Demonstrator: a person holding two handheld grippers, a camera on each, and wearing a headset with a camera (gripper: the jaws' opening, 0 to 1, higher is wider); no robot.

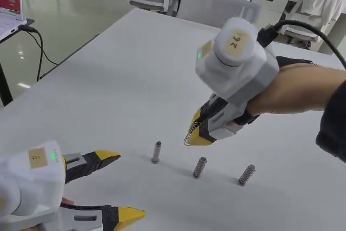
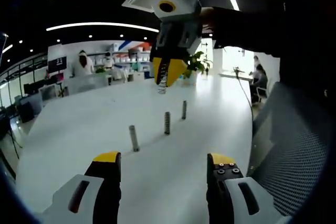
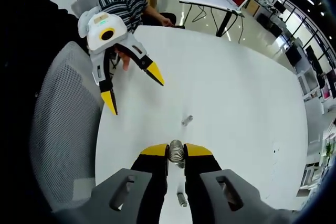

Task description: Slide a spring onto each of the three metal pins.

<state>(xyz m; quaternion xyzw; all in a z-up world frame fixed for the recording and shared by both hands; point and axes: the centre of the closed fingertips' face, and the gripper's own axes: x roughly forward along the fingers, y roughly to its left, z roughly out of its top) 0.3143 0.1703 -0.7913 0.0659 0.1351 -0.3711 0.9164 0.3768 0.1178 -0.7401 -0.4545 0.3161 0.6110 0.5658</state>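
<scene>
Three upright pins stand in a row on the white table (image 1: 135,79). The leftmost pin (image 1: 156,152) is bare metal; the middle pin (image 1: 199,167) and the right pin (image 1: 246,175) each wear a spring. My right gripper (image 1: 195,133) hovers above and between the bare and middle pins, shut on a spring (image 1: 190,133) that hangs from its yellow tips. That spring (image 3: 177,151) sits clamped between the jaws in the right gripper view, with the bare pin (image 3: 187,120) beyond. My left gripper (image 1: 121,185) rests open at the near left edge, its jaws wide apart, facing the bare pin (image 2: 134,138).
A grey mesh chair (image 3: 63,124) stands by the table's near side. Other chairs (image 1: 216,6) line the far edge. A person (image 3: 126,3) sits at the table's end. A desk with a laptop (image 1: 10,4) is at the far left.
</scene>
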